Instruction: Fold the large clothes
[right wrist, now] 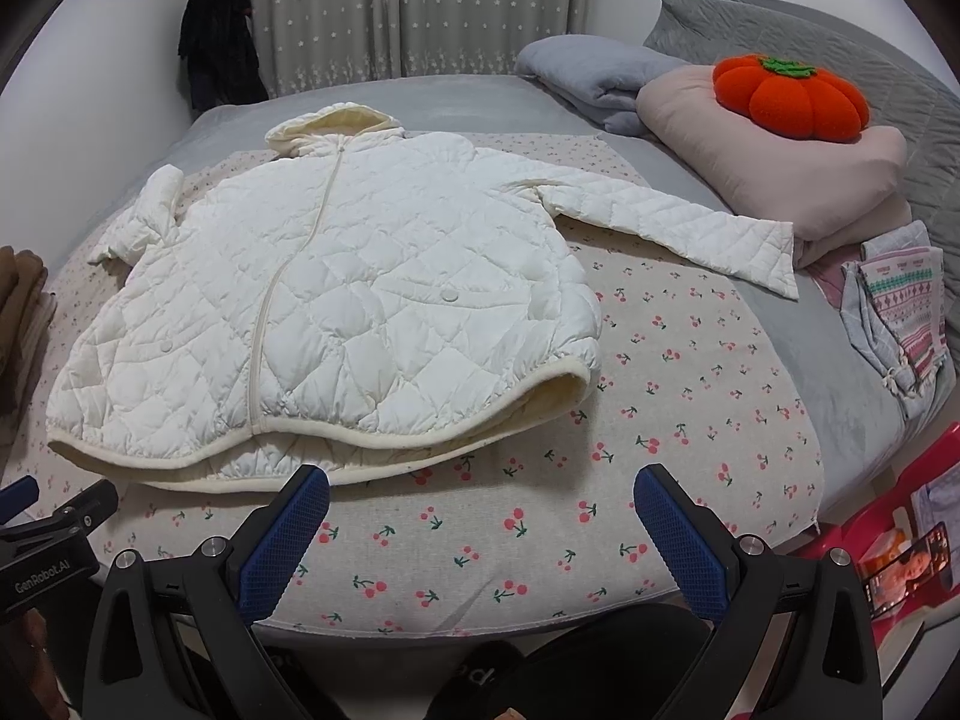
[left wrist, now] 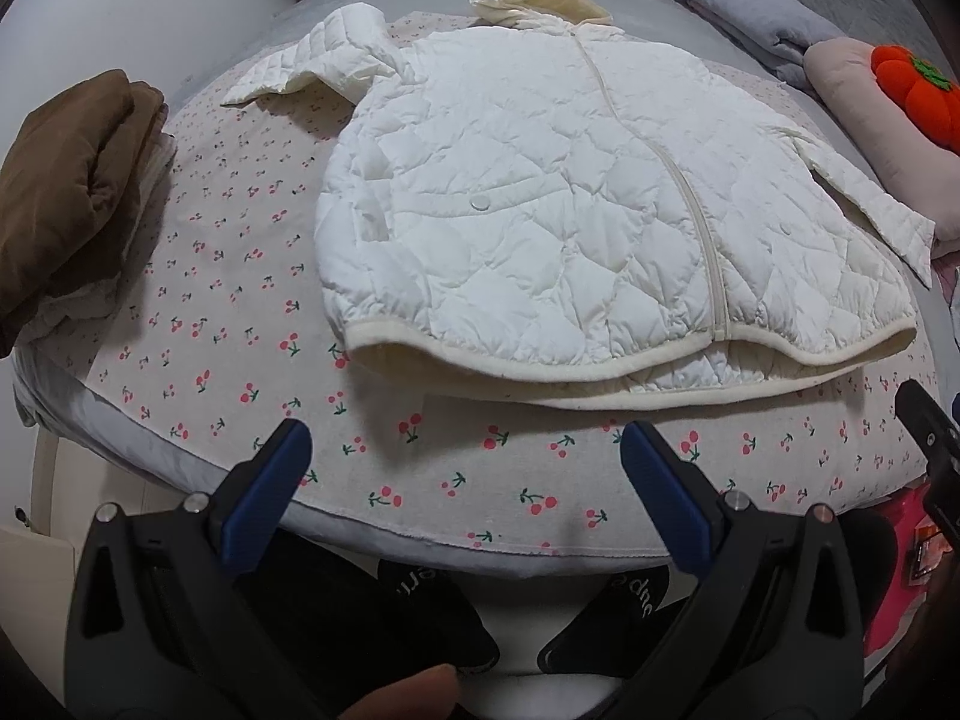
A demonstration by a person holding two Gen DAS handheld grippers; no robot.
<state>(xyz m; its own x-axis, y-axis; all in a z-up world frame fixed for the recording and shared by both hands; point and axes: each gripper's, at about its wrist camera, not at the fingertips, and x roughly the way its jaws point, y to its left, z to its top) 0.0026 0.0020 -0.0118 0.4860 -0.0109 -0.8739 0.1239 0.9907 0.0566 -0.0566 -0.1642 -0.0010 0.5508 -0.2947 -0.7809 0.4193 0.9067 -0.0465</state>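
Straight ahead of both spread, empty tongs, left (left wrist: 465, 468) and right (right wrist: 480, 513), the white quilted jacket (right wrist: 336, 300) lies flat on the bed (right wrist: 708, 372), hem nearest, hood farthest, its outstretched sleeve (right wrist: 678, 222) closer to the right tongs

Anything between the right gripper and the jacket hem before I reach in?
Nothing: only bare cherry-print sheet lies between the open right gripper and the white jacket hem, per the right wrist view.
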